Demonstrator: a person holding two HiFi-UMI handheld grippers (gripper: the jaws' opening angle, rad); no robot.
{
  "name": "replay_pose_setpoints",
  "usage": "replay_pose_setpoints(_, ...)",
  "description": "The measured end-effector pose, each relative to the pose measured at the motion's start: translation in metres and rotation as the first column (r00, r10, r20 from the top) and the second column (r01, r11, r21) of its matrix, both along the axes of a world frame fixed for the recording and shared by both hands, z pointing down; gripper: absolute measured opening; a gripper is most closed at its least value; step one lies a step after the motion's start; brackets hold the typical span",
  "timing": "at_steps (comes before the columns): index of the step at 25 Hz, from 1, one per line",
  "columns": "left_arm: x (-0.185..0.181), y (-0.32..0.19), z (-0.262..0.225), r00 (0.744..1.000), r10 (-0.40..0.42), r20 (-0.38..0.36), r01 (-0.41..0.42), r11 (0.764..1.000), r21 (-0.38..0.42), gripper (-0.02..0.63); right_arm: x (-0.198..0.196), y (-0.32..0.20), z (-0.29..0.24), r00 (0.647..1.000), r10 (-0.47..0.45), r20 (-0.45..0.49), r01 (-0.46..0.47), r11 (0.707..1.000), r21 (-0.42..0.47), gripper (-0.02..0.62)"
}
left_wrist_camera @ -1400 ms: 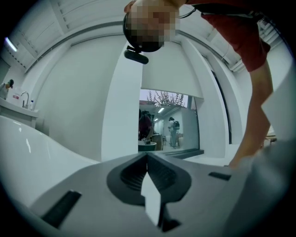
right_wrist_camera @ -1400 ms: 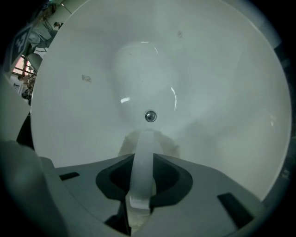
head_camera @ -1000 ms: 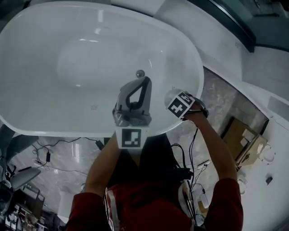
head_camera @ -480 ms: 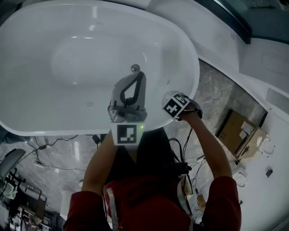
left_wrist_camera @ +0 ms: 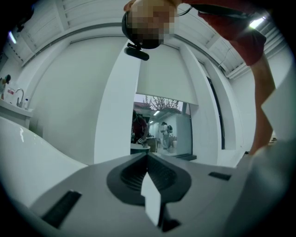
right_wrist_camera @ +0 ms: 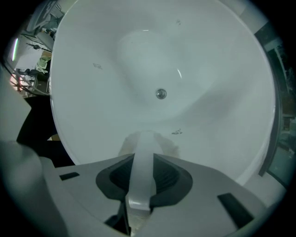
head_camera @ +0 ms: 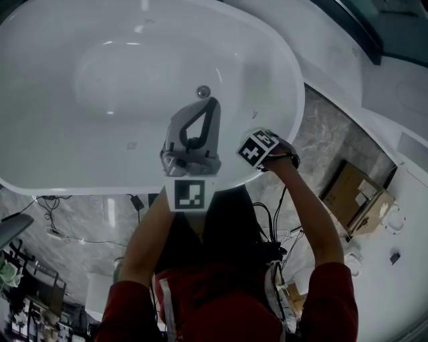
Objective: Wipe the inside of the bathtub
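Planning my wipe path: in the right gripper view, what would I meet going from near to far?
The right gripper → white cloth held in its jaws → drain → far bathtub wall.

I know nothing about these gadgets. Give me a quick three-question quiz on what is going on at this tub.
1. True or false: the left claw has its jaws wide apart.
2. What does the right claw hold? A: a brush. B: a white cloth. C: a bottle.
3. Fill in: the small round metal thing at the bottom of the tub is the ____.

Key
1. False: the jaws are together.
2. B.
3. drain.
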State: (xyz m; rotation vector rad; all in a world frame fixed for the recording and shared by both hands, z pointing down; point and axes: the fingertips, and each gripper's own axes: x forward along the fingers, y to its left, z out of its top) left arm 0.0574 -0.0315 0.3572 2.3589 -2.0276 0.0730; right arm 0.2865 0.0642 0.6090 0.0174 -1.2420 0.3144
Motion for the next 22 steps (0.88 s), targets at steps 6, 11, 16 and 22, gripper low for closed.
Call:
replay_pose_setpoints(6,-0.002,0.001,0.017,1.0,-0.003,0.007,0.003,1.0,-0.007,0.015,-0.007,-0.002,0.032,1.0,0.006,-0.004,-0.006,1.0,-0.009,0.092)
replay_pose_setpoints(11,-0.007,0.004,0.029,1.0,-0.011,0.007,0.011,1.0,-0.007,0.015,-0.017,0.0,0.059,1.0,0.007,0.003,-0.007,1.0,-0.007,0.092)
replay_pose_setpoints(16,-0.017,0.004,0.053,0.999,-0.047,-0.005,0.046,0.998,-0.039,0.015,-0.027,-0.002,0.089,1.0,0.001,0.015,-0.001,1.0,-0.002,0.092)
replay_pose_setpoints(22,-0.014,0.008,0.083,0.999,-0.036,0.003,0.036,0.997,-0.066,0.015,-0.042,-0.001,0.127,0.999,0.0,0.039,0.0,1.0,-0.001,0.092)
